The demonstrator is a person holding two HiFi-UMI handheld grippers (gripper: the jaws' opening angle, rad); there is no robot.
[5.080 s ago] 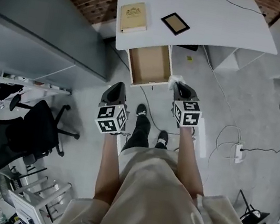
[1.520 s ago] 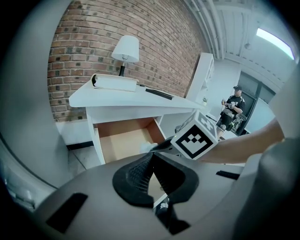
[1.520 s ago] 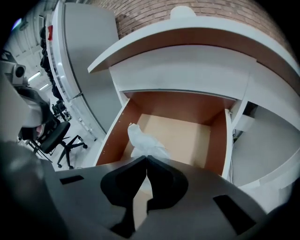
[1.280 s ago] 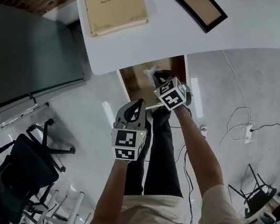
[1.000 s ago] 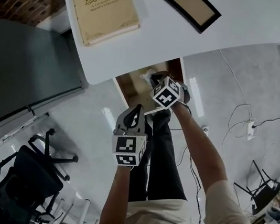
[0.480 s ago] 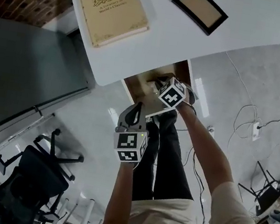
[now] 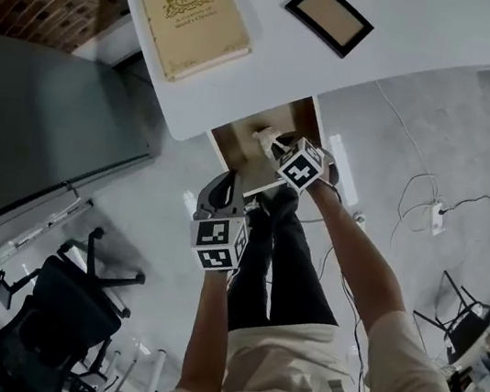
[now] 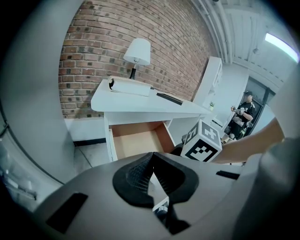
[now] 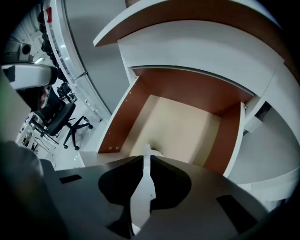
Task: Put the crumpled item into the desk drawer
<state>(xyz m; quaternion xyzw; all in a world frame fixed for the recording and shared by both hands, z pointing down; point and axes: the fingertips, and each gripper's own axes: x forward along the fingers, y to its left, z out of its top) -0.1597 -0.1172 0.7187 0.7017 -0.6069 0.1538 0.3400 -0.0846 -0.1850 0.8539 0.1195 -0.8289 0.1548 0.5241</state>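
White crumpled item, pinched in the right tool, hangs over the open brown drawer.

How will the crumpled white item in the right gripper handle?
The crumpled white paper-like item looks squashed thin between the right gripper's jaws, so probably soft and light. Its creases suggest it won't roll in the open wooden drawer.
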